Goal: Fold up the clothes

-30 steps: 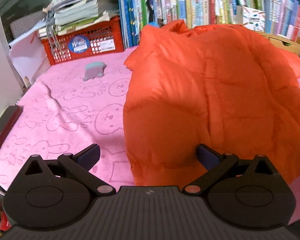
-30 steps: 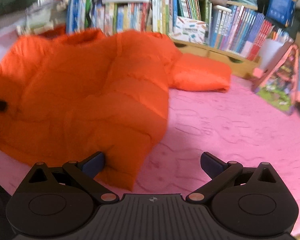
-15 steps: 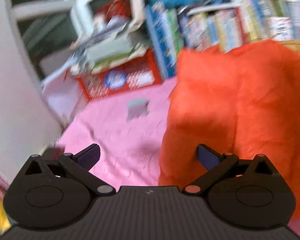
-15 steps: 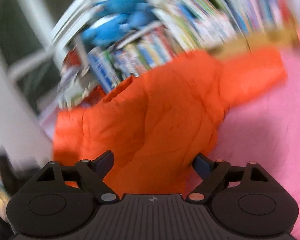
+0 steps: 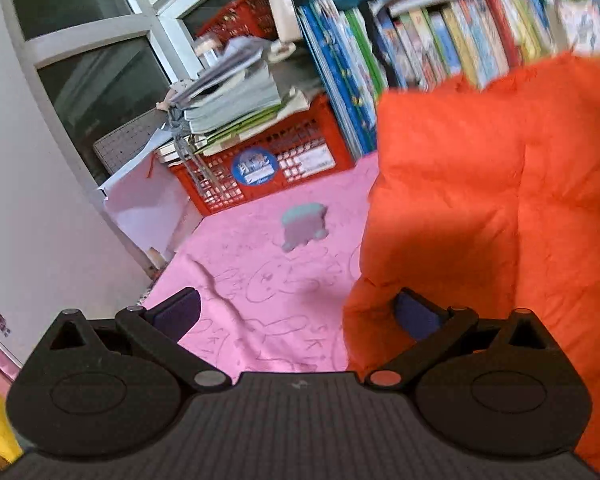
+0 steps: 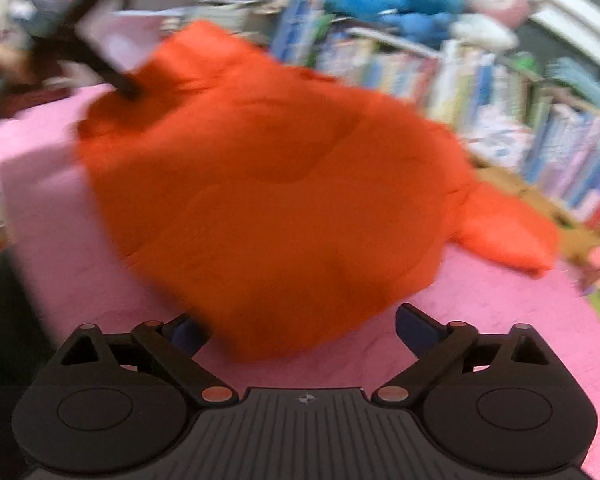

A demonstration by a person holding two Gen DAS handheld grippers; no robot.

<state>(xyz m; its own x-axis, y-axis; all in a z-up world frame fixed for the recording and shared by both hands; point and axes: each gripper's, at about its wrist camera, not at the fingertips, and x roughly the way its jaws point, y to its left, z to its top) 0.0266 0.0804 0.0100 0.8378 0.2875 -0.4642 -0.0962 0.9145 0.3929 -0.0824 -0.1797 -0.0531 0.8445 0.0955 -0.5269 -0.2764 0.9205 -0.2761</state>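
A red plastic crate (image 5: 276,160) at the back carries a stack of books and papers (image 5: 232,100). The puffy orange quilted jacket (image 6: 268,184) lies heaped on the pink cartoon-print cloth (image 5: 260,280), before crowded bookshelves (image 5: 440,36). Left gripper (image 5: 296,312) and right gripper (image 6: 300,326) both gape, fingers spread at the jacket's edge, grasping nothing.

A pink cover (image 5: 260,280) with doodled figures lines the counter. On it lie an orange puffy jacket (image 5: 480,200), a small grey-green toy (image 5: 304,226) and a red crate (image 5: 268,164) at the back.
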